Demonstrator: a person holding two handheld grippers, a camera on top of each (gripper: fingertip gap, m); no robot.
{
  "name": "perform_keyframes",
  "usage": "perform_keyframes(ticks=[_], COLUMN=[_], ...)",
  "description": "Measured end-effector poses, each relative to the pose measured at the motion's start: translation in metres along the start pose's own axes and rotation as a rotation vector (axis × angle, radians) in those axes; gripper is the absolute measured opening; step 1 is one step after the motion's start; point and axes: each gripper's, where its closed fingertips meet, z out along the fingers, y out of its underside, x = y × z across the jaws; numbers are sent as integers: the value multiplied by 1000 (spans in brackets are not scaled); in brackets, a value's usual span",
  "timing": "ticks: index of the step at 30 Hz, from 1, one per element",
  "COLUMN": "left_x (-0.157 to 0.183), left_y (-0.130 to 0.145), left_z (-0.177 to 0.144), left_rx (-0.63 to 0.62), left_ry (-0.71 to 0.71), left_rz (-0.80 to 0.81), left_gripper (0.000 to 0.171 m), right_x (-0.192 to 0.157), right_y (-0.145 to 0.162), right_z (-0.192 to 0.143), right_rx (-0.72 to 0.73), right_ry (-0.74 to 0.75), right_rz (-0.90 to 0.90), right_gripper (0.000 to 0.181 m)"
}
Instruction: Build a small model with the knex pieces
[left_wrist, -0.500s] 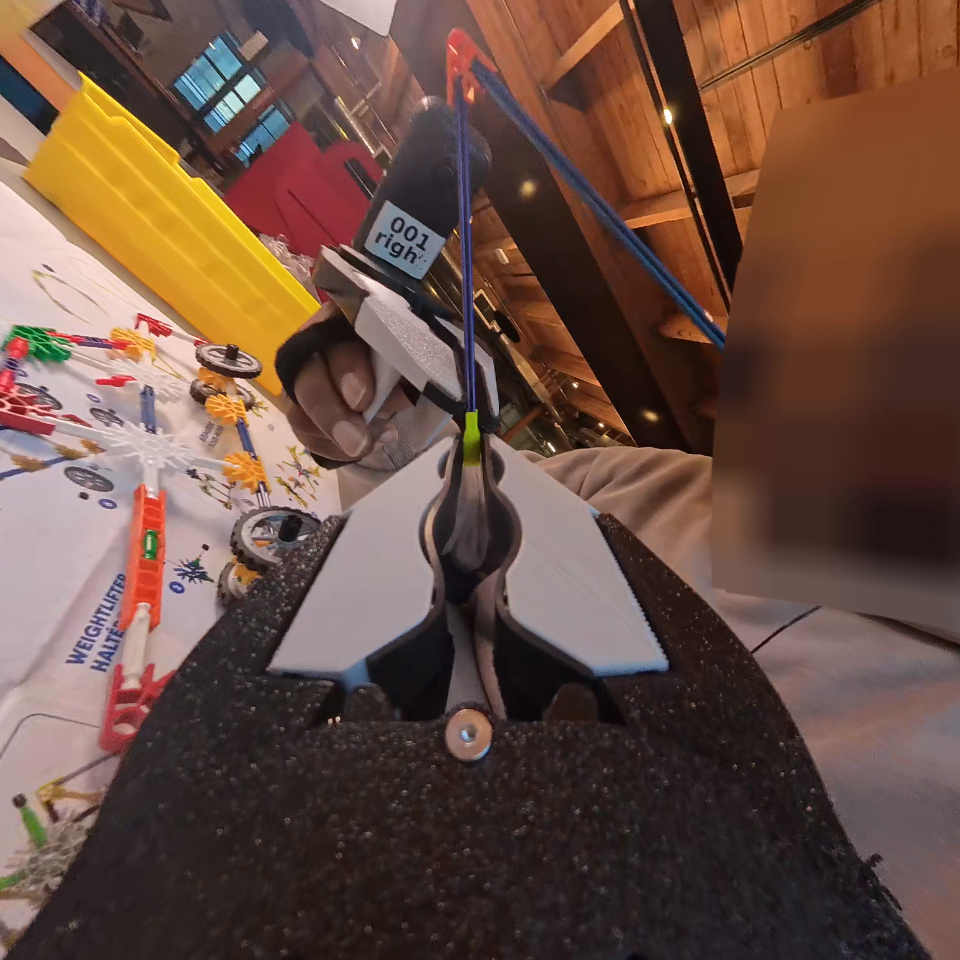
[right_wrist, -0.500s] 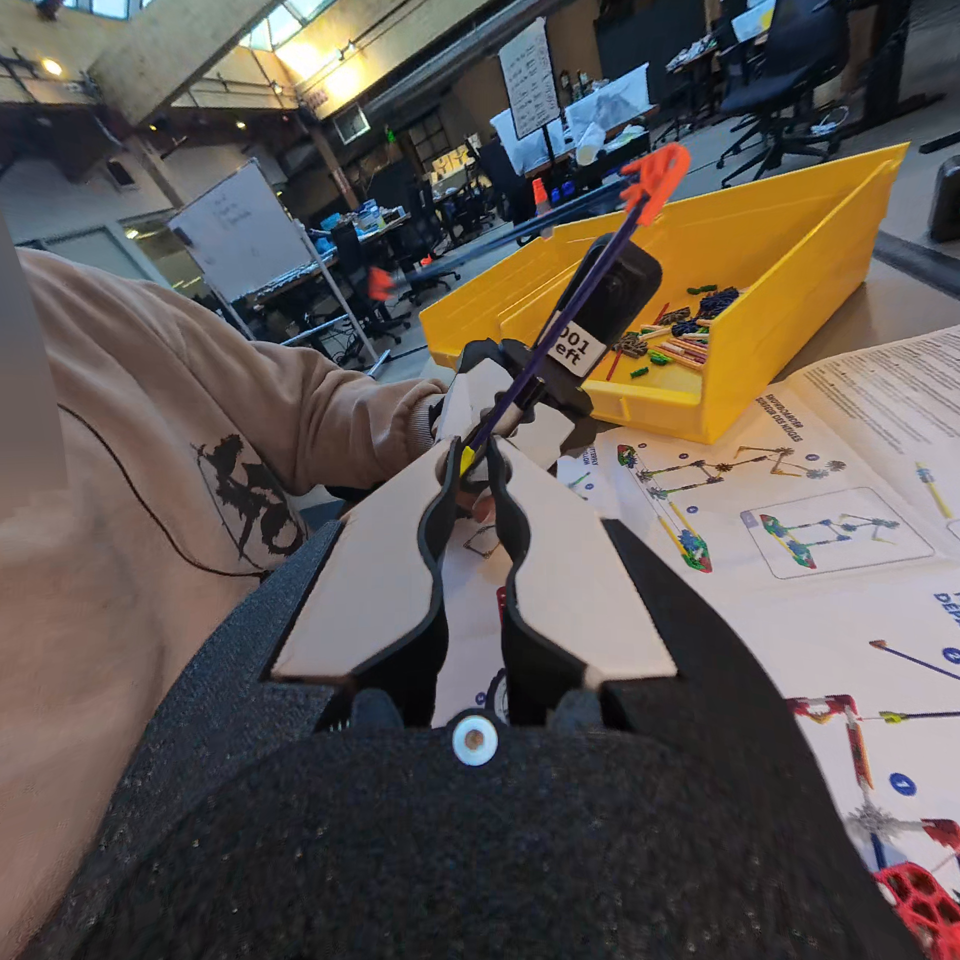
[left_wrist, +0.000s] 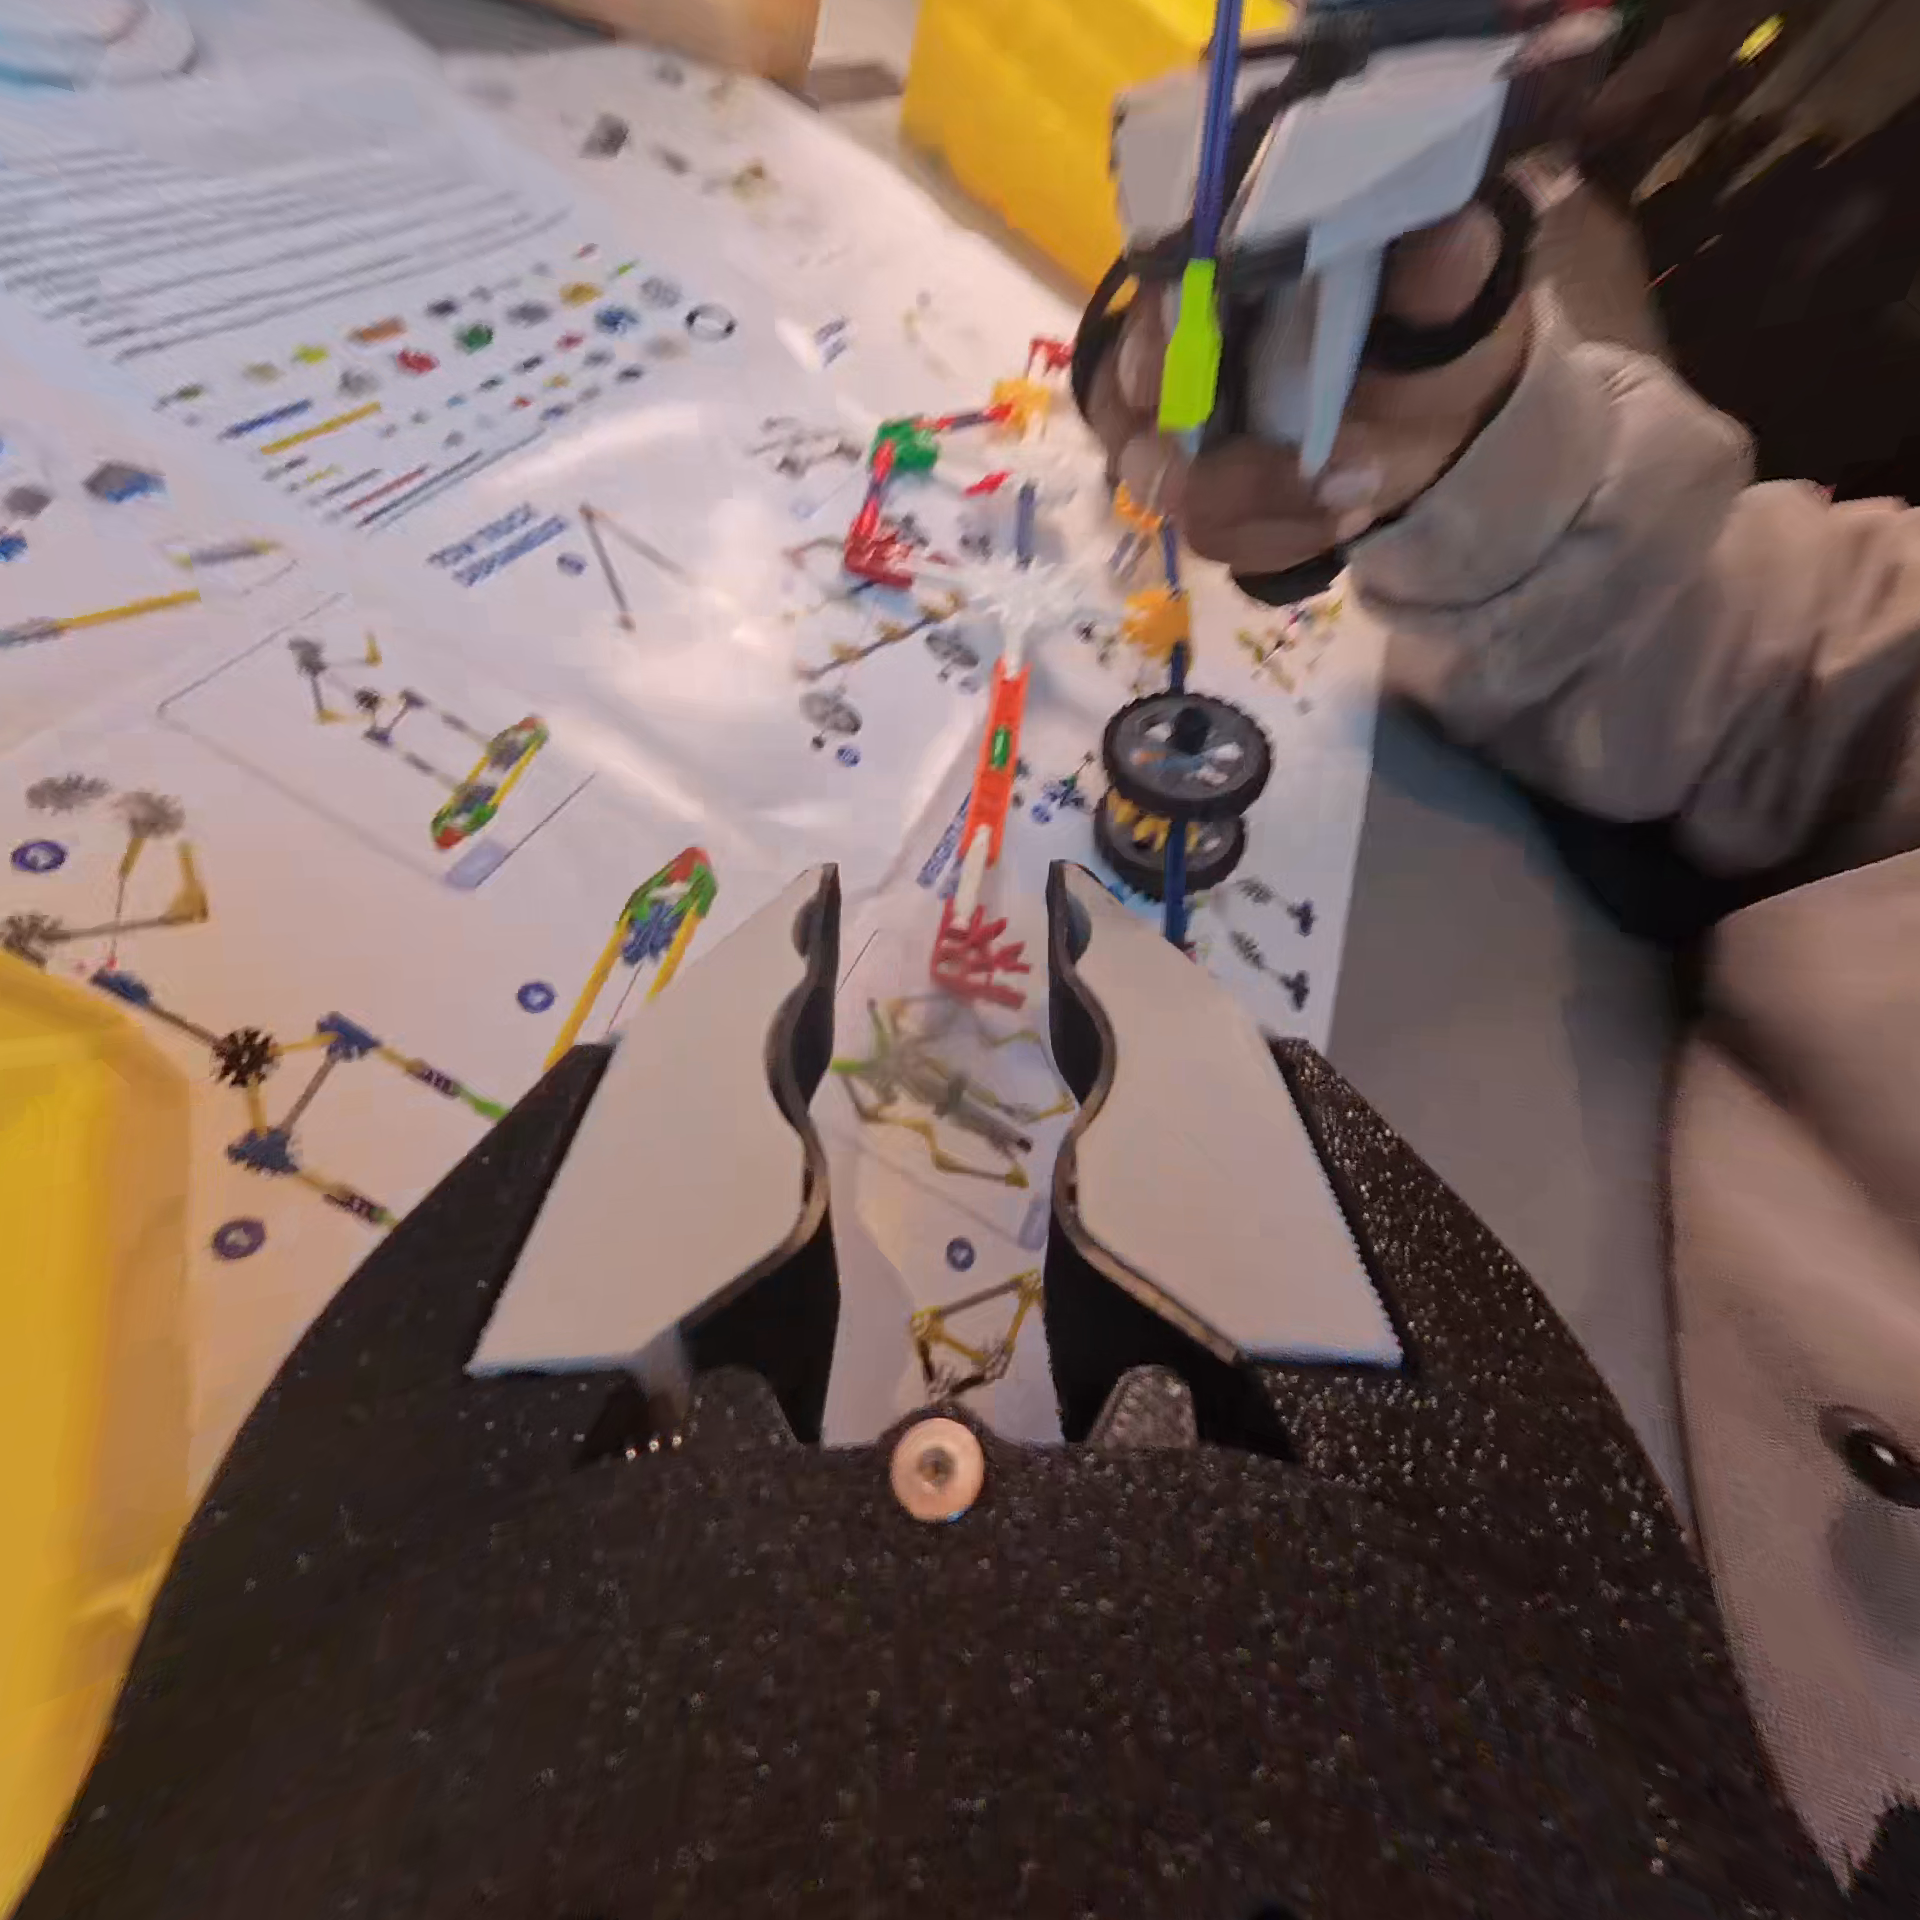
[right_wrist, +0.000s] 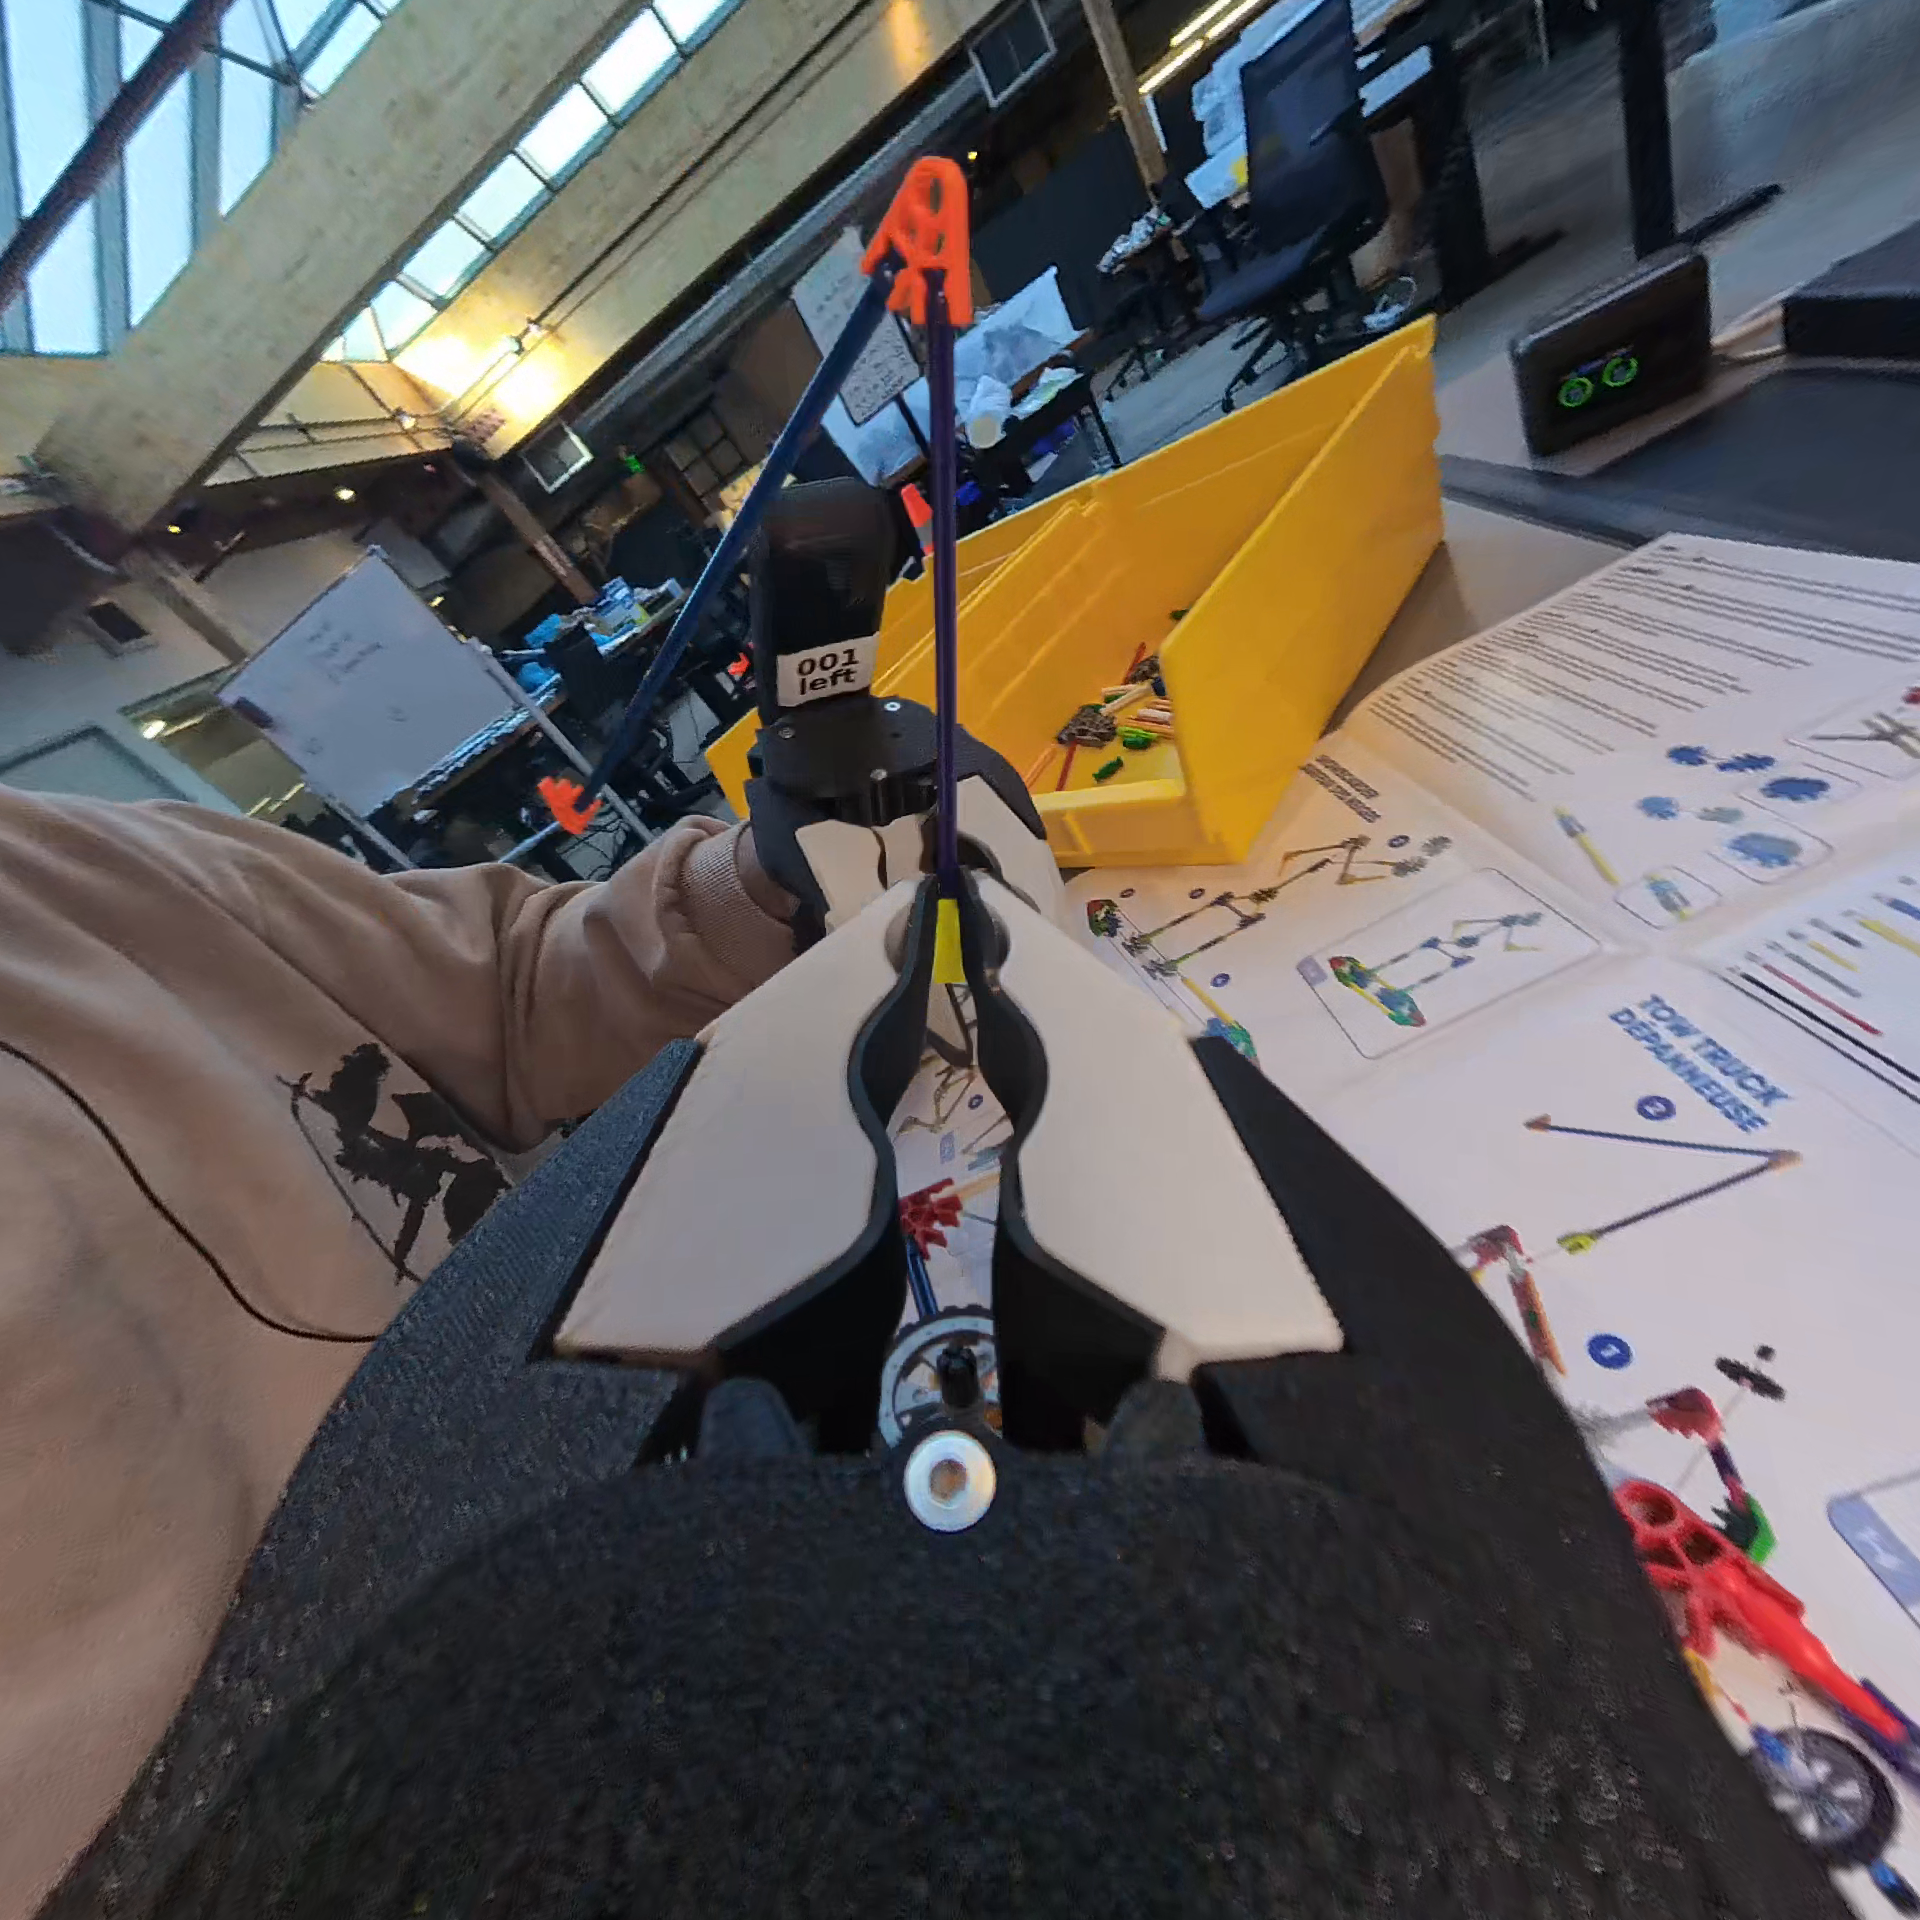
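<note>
— Though the left wrist view is smeared with blur, what can you make out?

— Only the broad shapes; the left hand-held gripper (left_wrist: 940, 914), pale flat fingers with black wavy inner edges on a gritty black body, stands open and empty above the white printed instruction sheet (left_wrist: 436, 540); a red-and-orange plastic rod-and-connector model with black wheels (left_wrist: 1184, 743) lies on that sheet beyond its tips; a yellow plastic bin (left_wrist: 73, 1299) is cut off at the left edge.

— And the right hand-held gripper (right_wrist: 951, 914)?

— Closed on the yellow-green end piece (right_wrist: 947, 940) of a thin purple plastic rod (right_wrist: 943, 582); the rod rises to an orange clip-shaped connector (right_wrist: 923, 249), from which a dark blue rod (right_wrist: 727, 551) slants away; the rod's lower end is hidden between the fingers.

— What surrounds it?

— A tan sleeve (right_wrist: 416, 977) blocks the left; an open yellow plastic bin of small parts (right_wrist: 1247, 644) sits on the tabletop (right_wrist: 1496, 582) behind.
</note>
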Motion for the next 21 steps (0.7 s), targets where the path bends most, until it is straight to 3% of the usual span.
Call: perform_keyframes(ticks=[2, 5, 7, 9, 17, 21], left_x=[-13, -9, -4, 5, 51, 56], left_y=[17, 33, 37, 43, 62, 61], left_z=[6, 23, 31, 37, 50, 48], left_rx=[-80, -156, -196, -247, -343, -333], left_ry=[-82, -45, -32, -1, 148, 162], left_rz=[-9, -56, -18, 46, 307, 302], left_gripper=[39, 35, 16, 9, 0, 0], right_x=[11, 19, 20, 24, 19, 11], right_y=[4, 14, 16, 17, 12, 14], right_z=[-1, 1, 1, -1, -25, -44], right_rx=[-16, -69, -89, -119, -160, -138], right_ry=[49, 102, 125, 172, 305, 349], right_rz=[19, 2, -21, -48, -119, -118], right_gripper=[2, 2, 2, 2, 2, 2])
